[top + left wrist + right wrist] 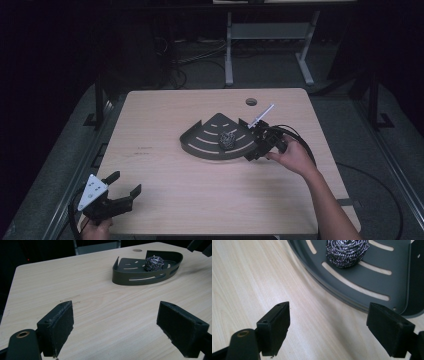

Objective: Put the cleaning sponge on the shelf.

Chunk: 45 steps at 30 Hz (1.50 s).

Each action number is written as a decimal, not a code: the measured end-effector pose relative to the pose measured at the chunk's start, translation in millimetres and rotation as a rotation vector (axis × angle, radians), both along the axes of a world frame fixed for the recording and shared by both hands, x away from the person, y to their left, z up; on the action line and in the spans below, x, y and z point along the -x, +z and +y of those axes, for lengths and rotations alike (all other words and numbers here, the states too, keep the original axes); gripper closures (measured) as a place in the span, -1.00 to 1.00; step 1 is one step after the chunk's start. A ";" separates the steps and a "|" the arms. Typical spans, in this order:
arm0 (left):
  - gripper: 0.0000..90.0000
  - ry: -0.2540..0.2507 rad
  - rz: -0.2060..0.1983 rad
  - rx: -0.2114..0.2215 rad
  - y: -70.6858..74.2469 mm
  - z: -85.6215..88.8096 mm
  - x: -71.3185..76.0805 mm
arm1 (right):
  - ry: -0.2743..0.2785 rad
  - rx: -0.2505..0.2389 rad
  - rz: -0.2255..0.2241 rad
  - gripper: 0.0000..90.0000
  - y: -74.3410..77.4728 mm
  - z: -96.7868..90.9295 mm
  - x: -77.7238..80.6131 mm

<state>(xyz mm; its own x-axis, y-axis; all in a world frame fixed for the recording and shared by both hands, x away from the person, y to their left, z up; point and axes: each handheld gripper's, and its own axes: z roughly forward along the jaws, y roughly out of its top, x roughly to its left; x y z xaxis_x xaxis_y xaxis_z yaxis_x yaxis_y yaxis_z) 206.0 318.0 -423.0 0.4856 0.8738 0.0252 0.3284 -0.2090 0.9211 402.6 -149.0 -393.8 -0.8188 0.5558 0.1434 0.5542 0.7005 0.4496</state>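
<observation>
Steel scourer point(347, 253) sits in the tray point(402, 277) just beyond the right hand-held gripper point(328, 328), jaws apart.

Both tongs are built in black, with flat rectangular pads. A grey three-cornered plate is carried on the left tongs point(118, 192); black cables are trailed from the right tongs point(254, 143). Bare forearms are seen.

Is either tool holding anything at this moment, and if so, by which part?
Nothing is held. The left tool and right tool both stand open over bare table; the steel scourer lies untouched in the dark corner tray.
</observation>
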 end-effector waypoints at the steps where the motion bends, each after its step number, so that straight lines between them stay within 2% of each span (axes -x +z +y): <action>1: -0.70 0.000 0.000 0.000 0.0 0.1 0.0 | 0.000 0.000 0.000 -0.59 0.0 0.0 0.0; 4: -0.70 0.002 0.001 0.000 0.0 0.1 -0.2 | 0.006 0.015 -0.015 -0.59 0.4 -2.1 7.4; 12: -0.70 0.000 0.003 -0.003 -0.1 -0.6 -0.4 | 0.014 0.012 -0.032 -0.58 -2.8 -6.4 20.9; 24: -0.70 -0.001 0.000 -0.005 0.1 -1.2 -0.4 | 0.011 -0.002 -0.018 -0.59 -16.3 -17.2 37.8; 33: -0.70 -0.003 0.001 -0.005 -0.1 -1.9 -0.4 | 0.011 -0.009 -0.022 -0.58 -20.4 -21.7 46.3; 36: -0.70 -0.003 0.001 -0.004 -0.2 -1.7 -0.5 | 0.013 0.004 -0.015 -0.60 -22.1 -22.3 49.7; 45: -0.70 -0.006 0.003 -0.005 -0.4 -2.3 -1.6 | 0.015 -0.022 -0.019 -0.60 -27.2 -26.9 64.9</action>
